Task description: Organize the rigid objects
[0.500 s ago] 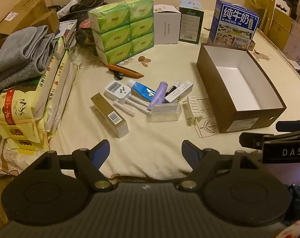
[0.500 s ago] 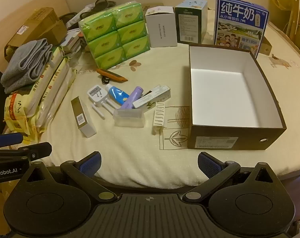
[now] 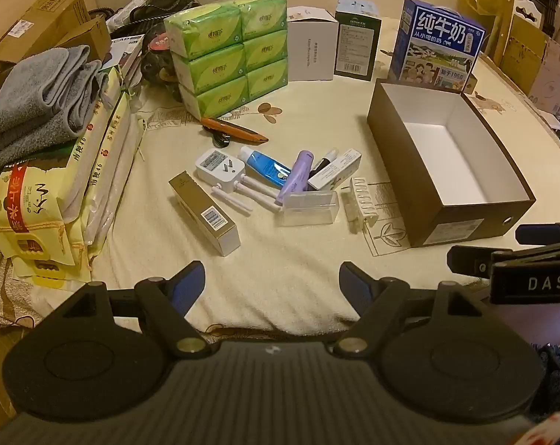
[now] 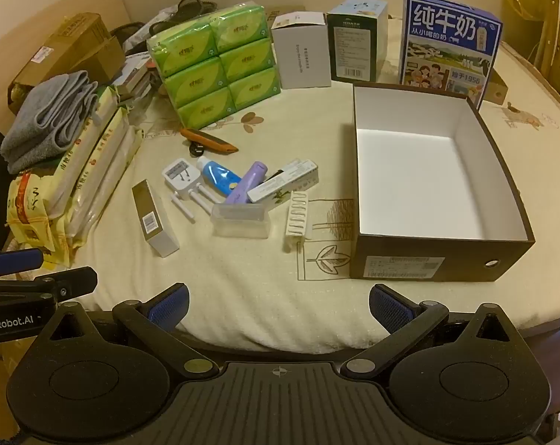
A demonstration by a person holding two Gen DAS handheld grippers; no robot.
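- Two grippers hover off the near edge of the table, both empty: the left gripper (image 3: 272, 278) has its fingers spread wide, and the right gripper (image 4: 279, 302) likewise.
- Nothing looks packed yet; the brown open box (image 4: 502, 170) on the right side of the table shows a bare white floor.
- Loose rigid items lie in a cluster near the table's middle, left of the box: a gold carton (image 3: 204, 213), a white plug adapter (image 3: 218, 165), a blue tube (image 3: 267, 167), a purple tube (image 3: 296, 176), a clear plastic case (image 3: 309, 207) and a white ribbed tray (image 4: 297, 215).
- Probably the first pick is next. The gold carton lies apart from the pile, so it suits the left gripper; close across its narrow sides.
- The ribbed tray, nearest the box, suits the right gripper.
- The tubes overlap neighbours, so lift them straight up.
- A cream cloth (image 3: 280, 259) with printed drawings covers the table; it could bunch under a dragging finger.
- Green tissue packs (image 3: 228, 55), a milk carton (image 3: 441, 42), folded grey towels (image 3: 42, 100) and cardboard boxes crowd the far and left edges.
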